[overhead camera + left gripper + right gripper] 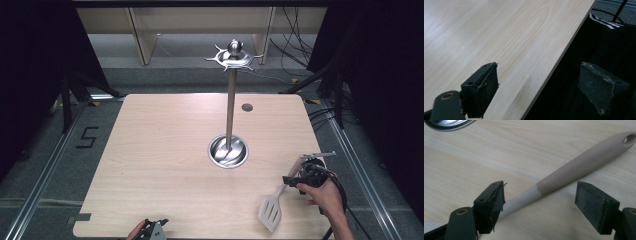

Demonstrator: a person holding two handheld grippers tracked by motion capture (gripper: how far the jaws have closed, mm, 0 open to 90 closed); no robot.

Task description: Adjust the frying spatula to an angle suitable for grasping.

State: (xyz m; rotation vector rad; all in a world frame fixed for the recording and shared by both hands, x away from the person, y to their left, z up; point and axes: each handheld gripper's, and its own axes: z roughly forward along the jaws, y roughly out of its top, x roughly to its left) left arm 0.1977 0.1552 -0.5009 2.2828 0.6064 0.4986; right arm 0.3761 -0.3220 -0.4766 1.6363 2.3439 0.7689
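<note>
I see spatula flat on table, near right corner, right of stand base. My right gripper straddles its handle, jaws apart, not pinching. My left gripper at near edge, jaws wide, nothing between.

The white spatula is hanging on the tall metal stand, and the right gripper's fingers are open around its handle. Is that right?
Not quite. The spatula lies flat on the table, not hanging on the metal stand, as the high view shows. The right gripper does have its fingers open around the handle.
</note>
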